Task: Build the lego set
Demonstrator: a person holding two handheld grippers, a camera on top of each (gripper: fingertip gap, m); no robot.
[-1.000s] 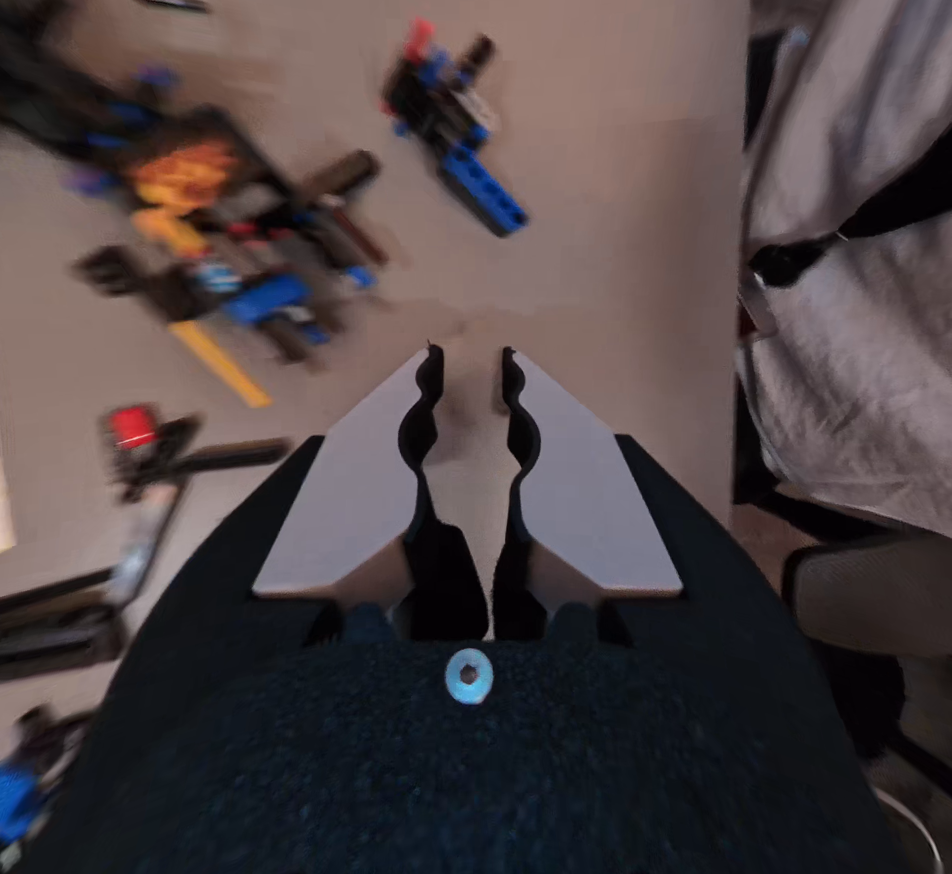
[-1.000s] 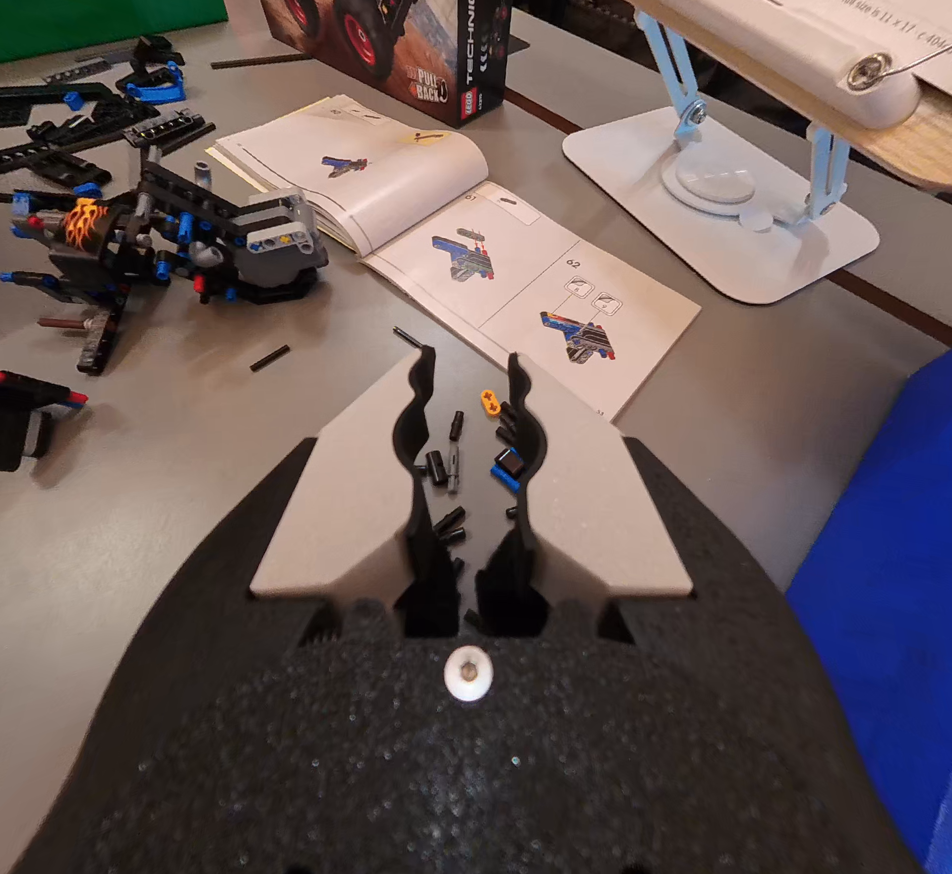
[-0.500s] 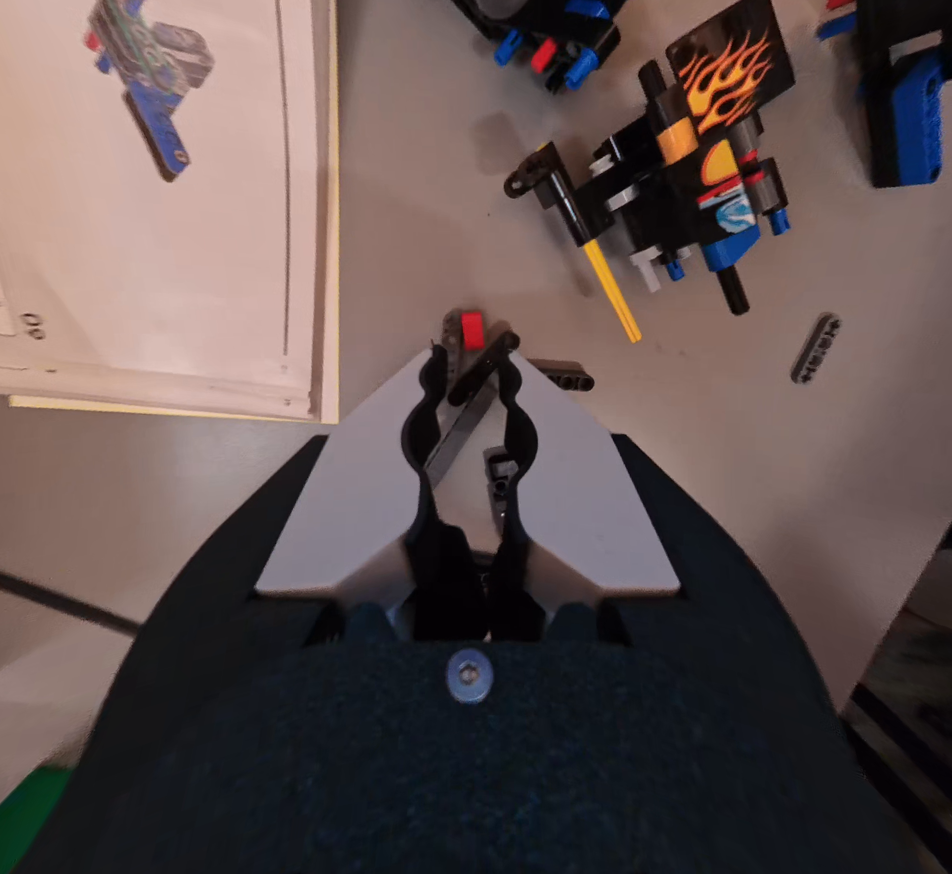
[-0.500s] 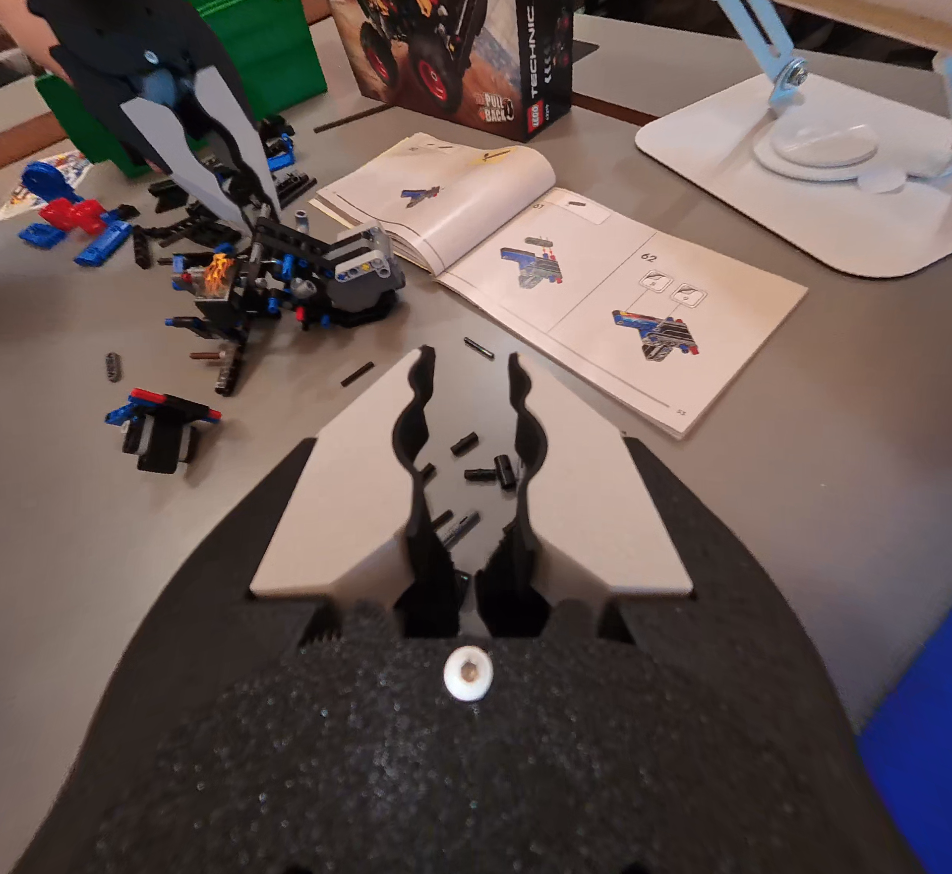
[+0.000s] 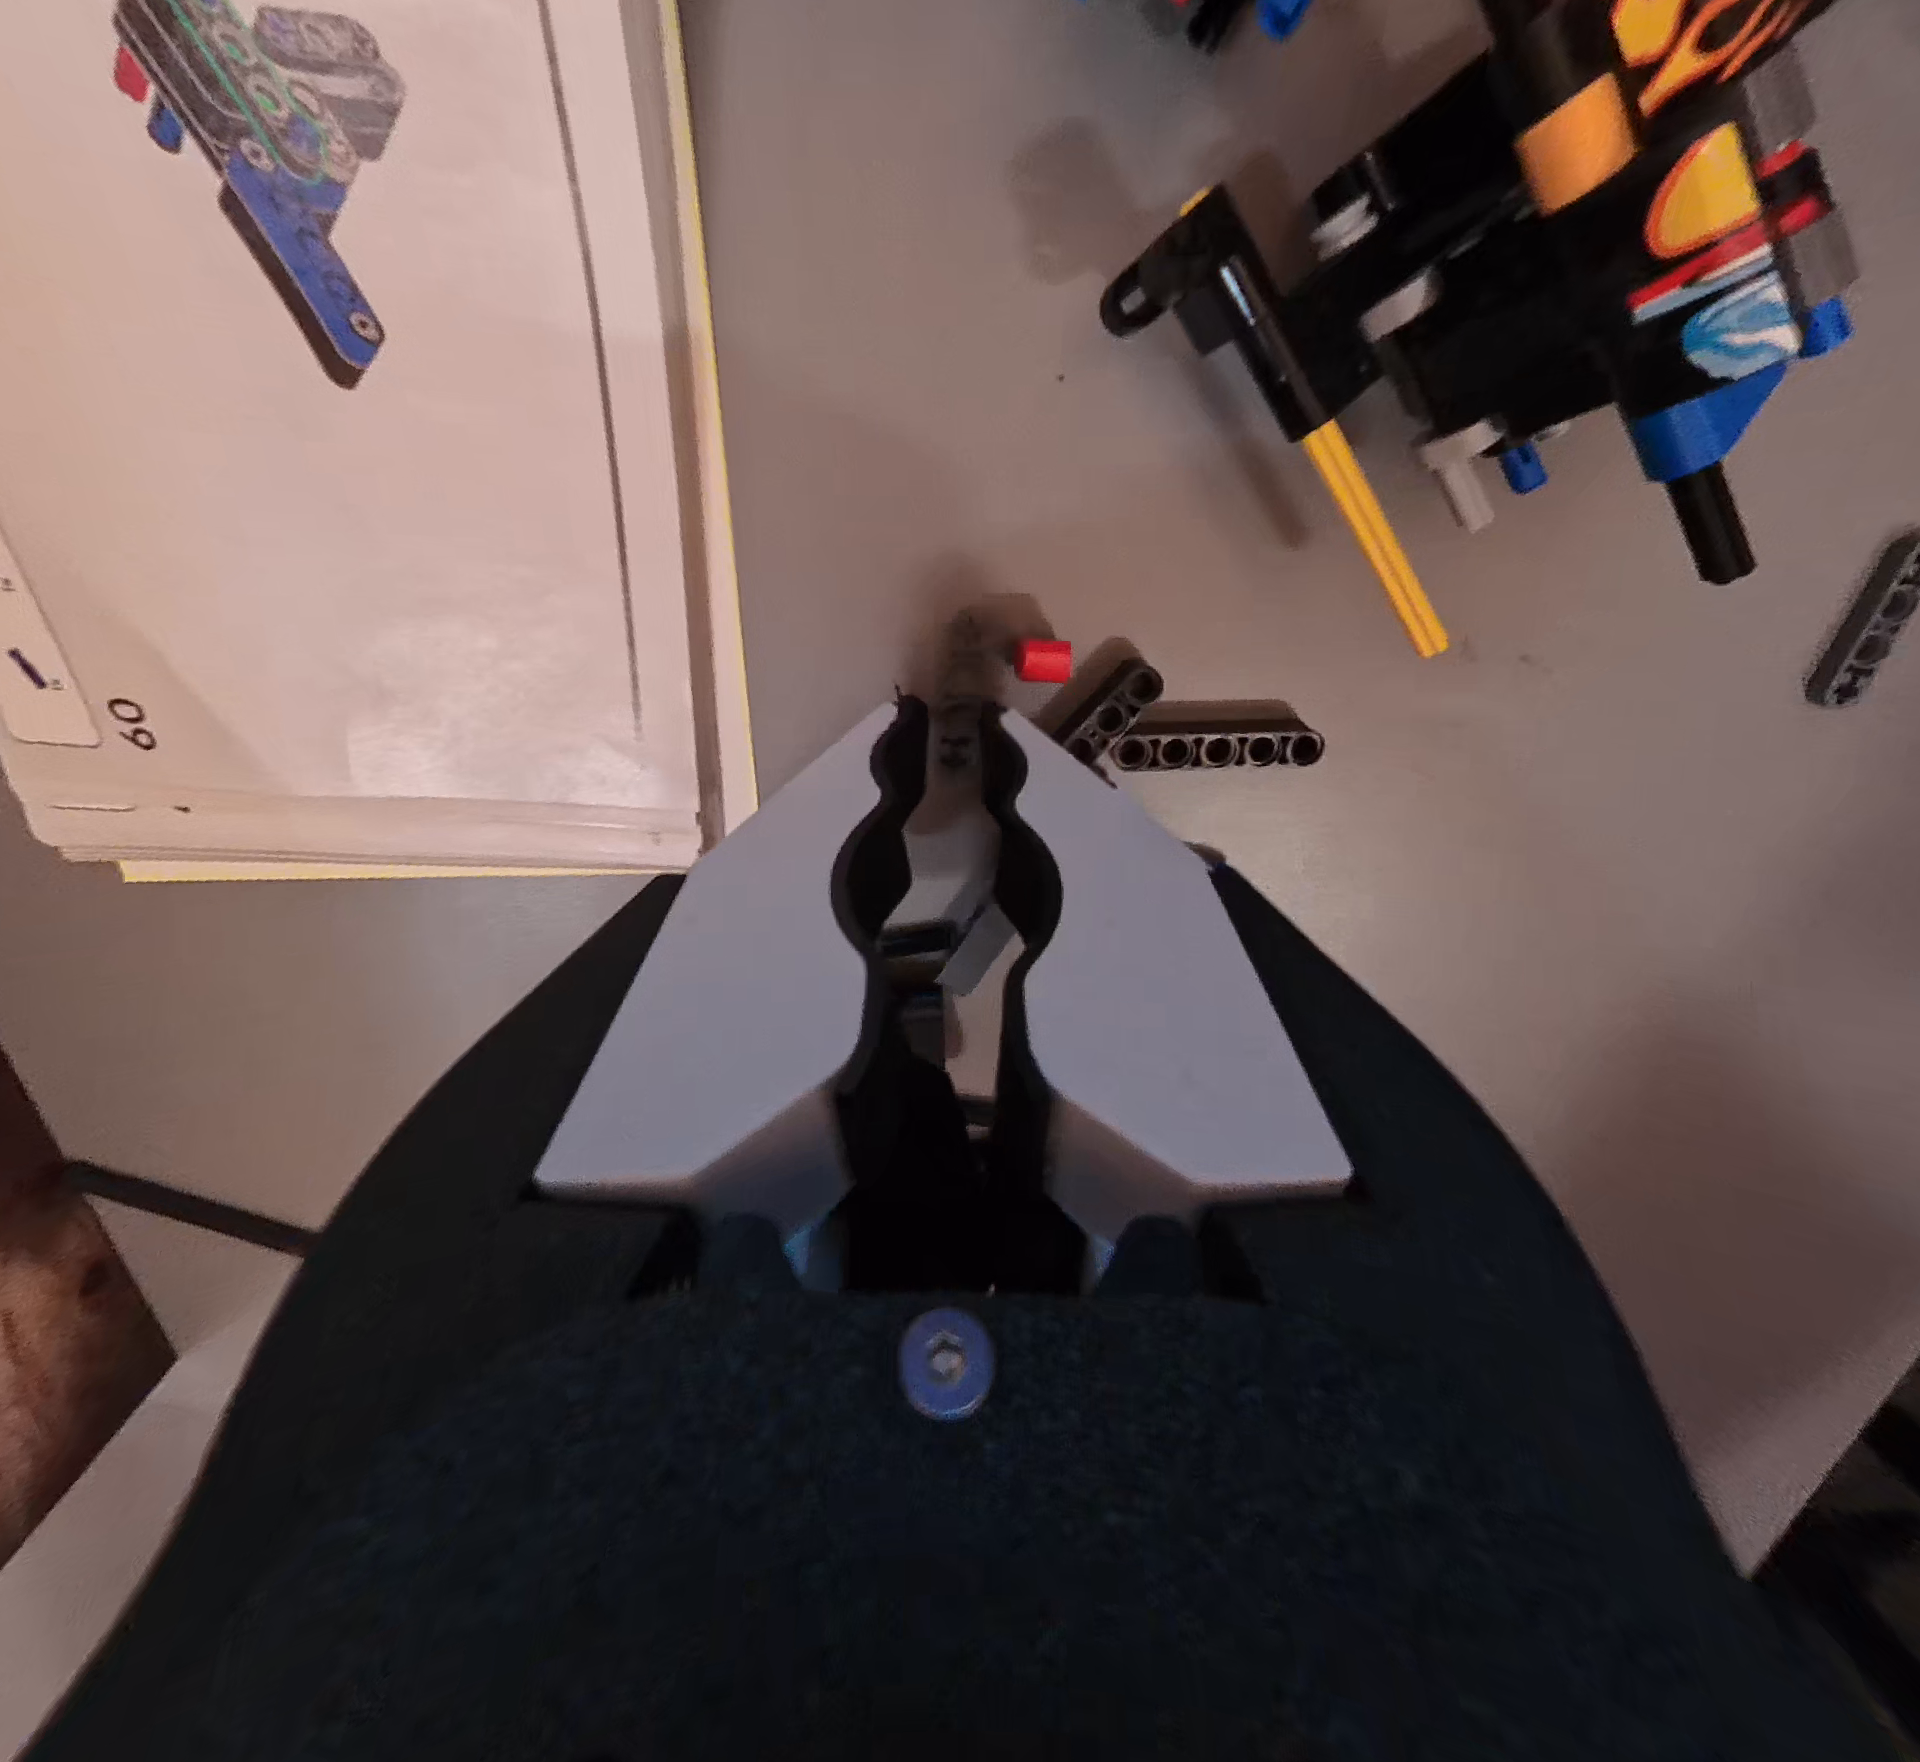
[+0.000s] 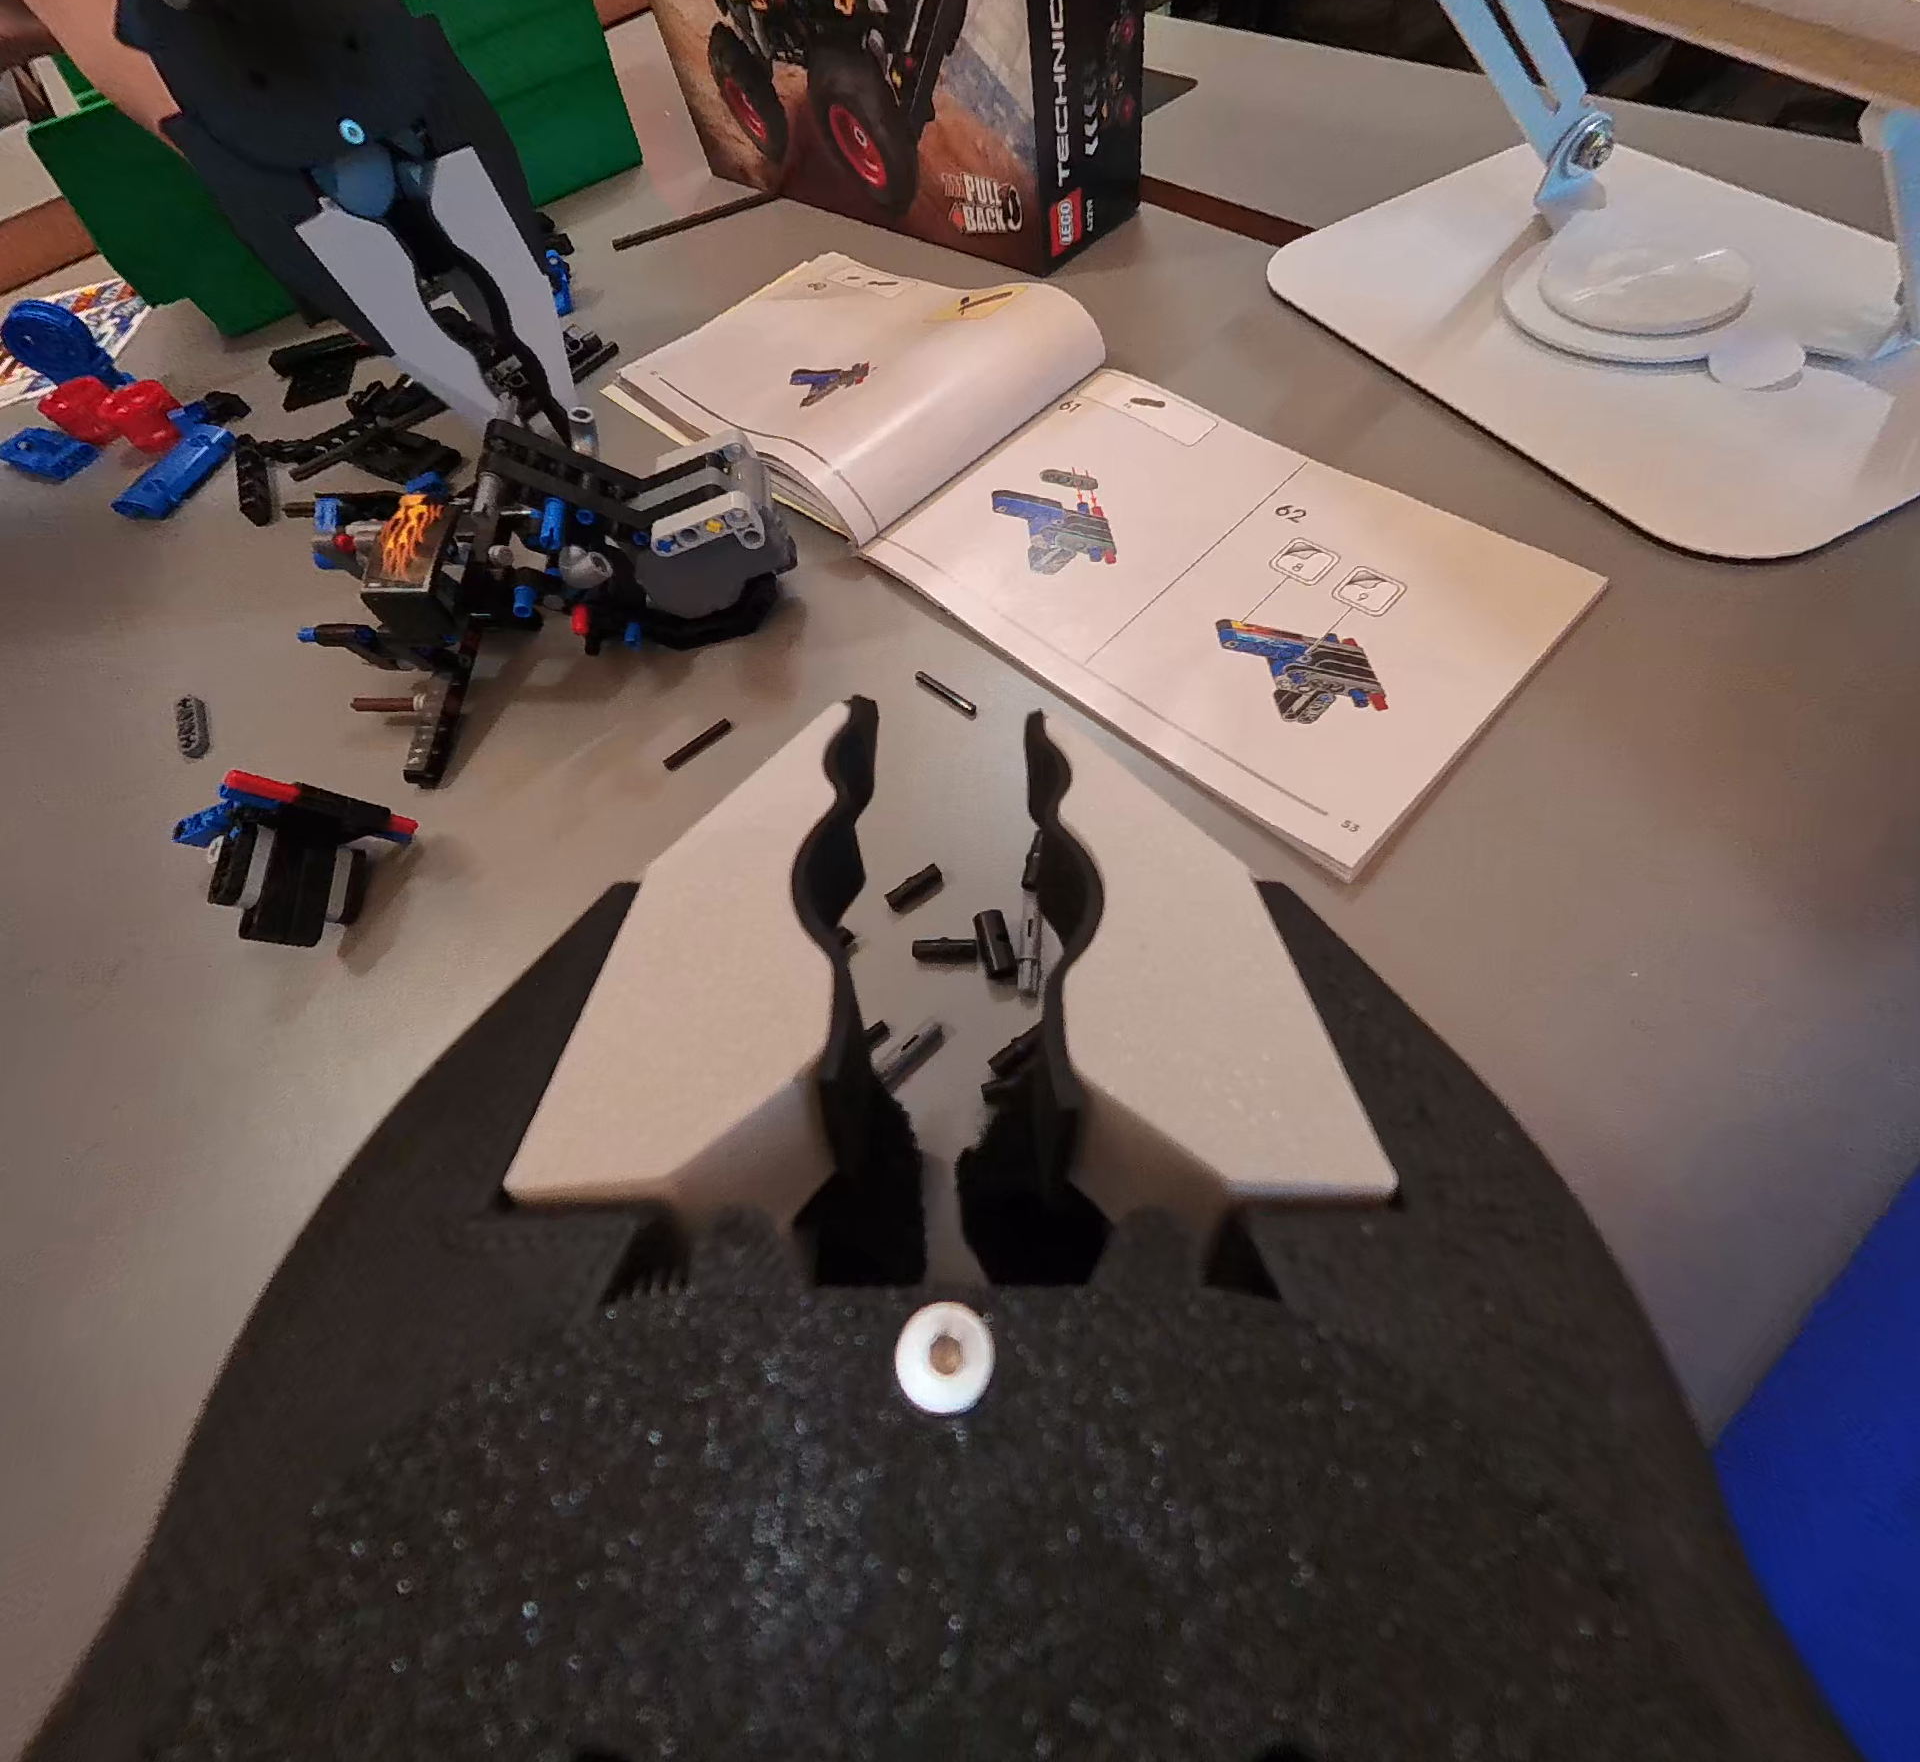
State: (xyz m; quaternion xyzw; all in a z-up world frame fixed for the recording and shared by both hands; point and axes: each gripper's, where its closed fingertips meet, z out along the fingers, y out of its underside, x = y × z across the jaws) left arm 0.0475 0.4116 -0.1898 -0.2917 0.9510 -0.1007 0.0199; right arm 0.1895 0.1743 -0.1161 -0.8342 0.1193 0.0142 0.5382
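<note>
A: Left wrist view first. The left gripper [image 5: 951,725] has its jaws close together around a small grey piece [image 5: 961,673] with a red pin [image 5: 1042,660]; I can't tell whether it's actually gripped. A loose hold could drop it. The flame-stickered assembly [image 5: 1621,258] lies at two o'clock.

B: Right wrist view: the right gripper [image 6: 948,725] is spread apart and empty above loose black pins [image 6: 951,923]. The half-built chassis [image 6: 561,549] sits at ten o'clock, and a careless sweep might scatter the pins.

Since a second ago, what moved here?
The left hand-held gripper swung from bare table over to the booklet and came down onto a small grey piece by the black beams. The right hand-held gripper pulled back slightly, still open. Loose parts stayed put.
</note>
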